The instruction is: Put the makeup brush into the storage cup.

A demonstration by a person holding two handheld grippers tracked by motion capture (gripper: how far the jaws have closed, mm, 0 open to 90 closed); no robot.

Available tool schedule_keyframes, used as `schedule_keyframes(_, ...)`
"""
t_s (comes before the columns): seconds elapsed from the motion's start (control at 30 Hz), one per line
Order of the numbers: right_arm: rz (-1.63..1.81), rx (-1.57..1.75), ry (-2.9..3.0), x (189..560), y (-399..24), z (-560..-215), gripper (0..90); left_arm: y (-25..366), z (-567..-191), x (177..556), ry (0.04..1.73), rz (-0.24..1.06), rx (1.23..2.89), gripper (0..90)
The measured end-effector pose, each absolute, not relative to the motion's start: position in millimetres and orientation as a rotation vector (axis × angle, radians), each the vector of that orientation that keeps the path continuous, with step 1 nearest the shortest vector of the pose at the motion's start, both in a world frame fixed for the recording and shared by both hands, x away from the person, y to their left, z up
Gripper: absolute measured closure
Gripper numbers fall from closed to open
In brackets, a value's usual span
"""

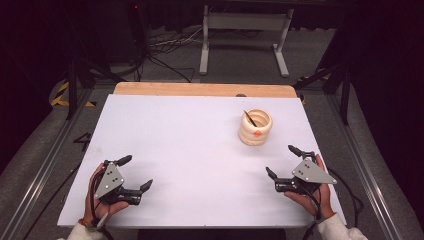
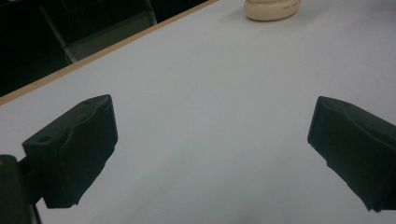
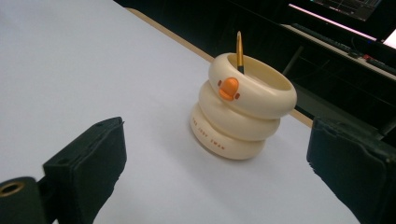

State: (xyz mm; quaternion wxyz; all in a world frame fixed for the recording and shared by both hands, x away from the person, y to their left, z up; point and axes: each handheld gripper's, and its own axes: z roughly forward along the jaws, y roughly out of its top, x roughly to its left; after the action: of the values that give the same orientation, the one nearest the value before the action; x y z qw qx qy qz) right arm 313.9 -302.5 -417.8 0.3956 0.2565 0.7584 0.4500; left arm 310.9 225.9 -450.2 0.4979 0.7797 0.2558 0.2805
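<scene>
A: Looking at the surface rn: white top, wood strip along the far edge, person at the near side w/ tongs in each hand.

B: State of the tongs?

A: Left tongs sit near the front-left corner, jaws spread wide, nothing btwn them. Their own camera has the left tongs w/ bare white sheet in the gap. Right tongs are near the front-right, jaws also spread, holding nothing.

B: And the holder thing?

A: Cream pen holder, looks like three stacked rings, stands upright on the right half of the surface, toward the far side. Orange beak-like knob on its front, small lettering round the bottom ring, too small to read for sure. From the right tongs' camera the pen holder is ahead of the right tongs, apart from both jaws, no contact.

B: Anything in it?

A: One slim brush or pen, dark shaft, leaning against the inner rim. Closer up the brush has a yellowish tip poking above the rim. Can't tell exactly which it is.

B: Left side near it?

A: No, well apart. Its camera only catches the base of the pen holder at the top edge, far across the sheet.

B: Hands?

A: Left hand and right hand grip the handles, light sleeves at the bottom edge.
</scene>
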Motion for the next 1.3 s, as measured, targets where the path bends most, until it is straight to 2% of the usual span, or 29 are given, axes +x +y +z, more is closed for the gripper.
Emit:
schedule_keyframes(0.7, 1.094, 0.779, 1.914, 286, -342, -436, 4.8, 219, -451, 316, 0.587, 0.661, 1.909, 2.5)
schedule_keyframes(1.3, 1.138, 0.806, 1.896, 280, -342, -429, 4.8, 209, -450, 314, 0.564, 0.666, 1.934, 2.4)
